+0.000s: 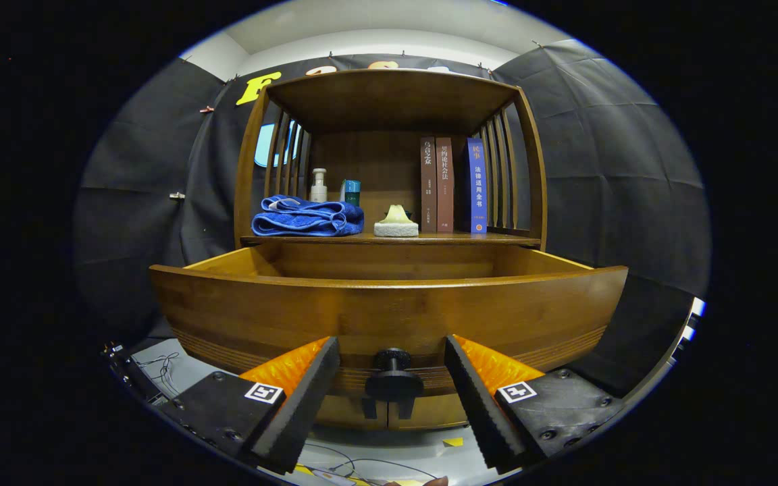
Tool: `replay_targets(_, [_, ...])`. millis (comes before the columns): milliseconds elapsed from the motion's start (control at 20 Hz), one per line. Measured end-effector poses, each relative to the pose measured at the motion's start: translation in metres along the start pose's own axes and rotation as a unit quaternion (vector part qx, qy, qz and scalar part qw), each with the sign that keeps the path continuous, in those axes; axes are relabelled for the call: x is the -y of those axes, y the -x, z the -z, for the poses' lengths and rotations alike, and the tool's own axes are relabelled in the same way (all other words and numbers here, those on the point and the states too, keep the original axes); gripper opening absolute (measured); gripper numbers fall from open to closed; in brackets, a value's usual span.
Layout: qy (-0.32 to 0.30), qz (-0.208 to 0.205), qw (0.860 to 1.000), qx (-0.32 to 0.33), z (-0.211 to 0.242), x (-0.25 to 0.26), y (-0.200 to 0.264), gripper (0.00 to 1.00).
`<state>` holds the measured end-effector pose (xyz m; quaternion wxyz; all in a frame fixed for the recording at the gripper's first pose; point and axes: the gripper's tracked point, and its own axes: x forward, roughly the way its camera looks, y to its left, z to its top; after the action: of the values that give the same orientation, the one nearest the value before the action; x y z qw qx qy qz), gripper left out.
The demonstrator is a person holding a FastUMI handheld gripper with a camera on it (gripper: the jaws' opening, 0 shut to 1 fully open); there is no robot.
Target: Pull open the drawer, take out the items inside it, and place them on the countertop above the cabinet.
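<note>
At the bottom of the frame the gripper [392, 395] held its two black ridged fingers [304, 391] apart, either side of the small black round knob [394, 381] without touching it. The wide brown wooden drawer [389, 314] across the middle stood pulled out, its inside hidden behind the front panel. Reaching in blind risked clipping that panel or the wooden countertop shelf [497, 239] just above.

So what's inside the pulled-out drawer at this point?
The drawer stands open, but its tall front panel hides the bottom; only the bare inner walls show, so any contents cannot be seen. The gripper has its jaws open on either side of the black knob, not touching it.
</note>
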<state>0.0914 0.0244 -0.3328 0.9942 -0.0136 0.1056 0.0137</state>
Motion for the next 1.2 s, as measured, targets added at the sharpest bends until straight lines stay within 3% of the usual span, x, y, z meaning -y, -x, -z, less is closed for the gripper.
replay_targets(750, [0.007,0.005,1.000,0.000,-0.005,-0.002,-0.006,1.00])
replay_targets(1200, [0.010,0.006,1.000,0.000,-0.020,-0.003,-0.051,1.00])
